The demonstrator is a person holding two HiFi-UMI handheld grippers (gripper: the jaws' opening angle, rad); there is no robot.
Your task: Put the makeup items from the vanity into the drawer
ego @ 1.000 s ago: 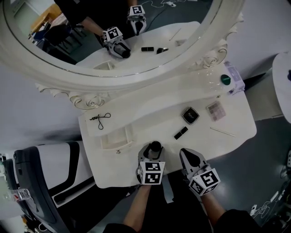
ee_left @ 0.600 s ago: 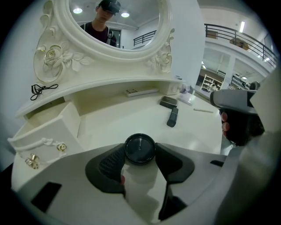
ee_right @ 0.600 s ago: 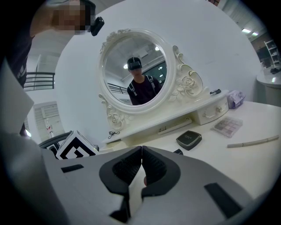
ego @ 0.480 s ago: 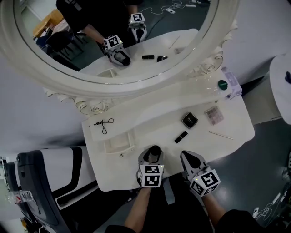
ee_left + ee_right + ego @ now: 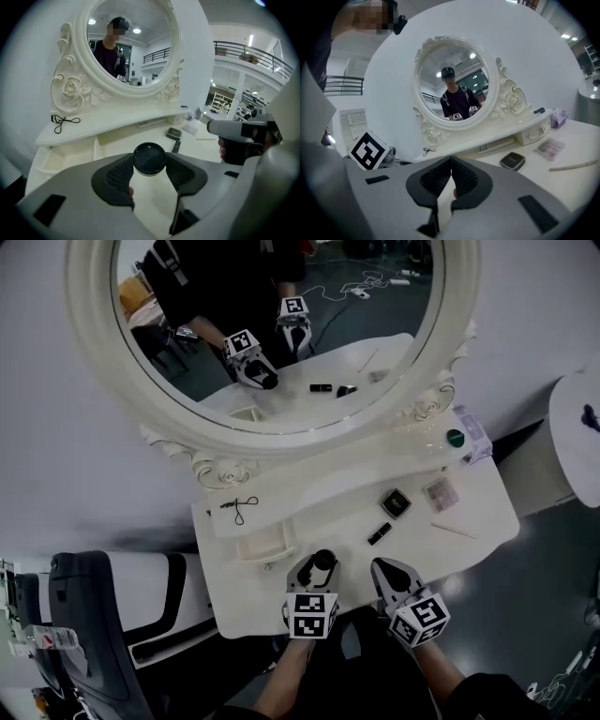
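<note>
My left gripper (image 5: pixel 321 567) is shut on a round black jar (image 5: pixel 323 559) above the vanity's front edge; its jaws have just been closing on it. In the left gripper view both pads (image 5: pixel 115 174) press the jar (image 5: pixel 149 159). My right gripper (image 5: pixel 382 568) is shut and empty beside it on the right, jaws touching in the right gripper view (image 5: pixel 450 171). The small drawer (image 5: pixel 265 545) stands open left of the jar. A black compact (image 5: pixel 395 502), a lipstick (image 5: pixel 379 533), an eyeshadow palette (image 5: pixel 439 492) and a thin stick (image 5: pixel 454 530) lie on the vanity top.
An eyelash curler (image 5: pixel 241 508) lies on the raised shelf at the left, under the oval mirror (image 5: pixel 281 334). A green-lidded item (image 5: pixel 455 438) and a pale pack sit at the shelf's right end. A dark chair (image 5: pixel 89 615) stands left of the vanity.
Both grippers have risen above the vanity top, the left one carrying the black jar. The vanity now looks smaller and farther off in the head view.
</note>
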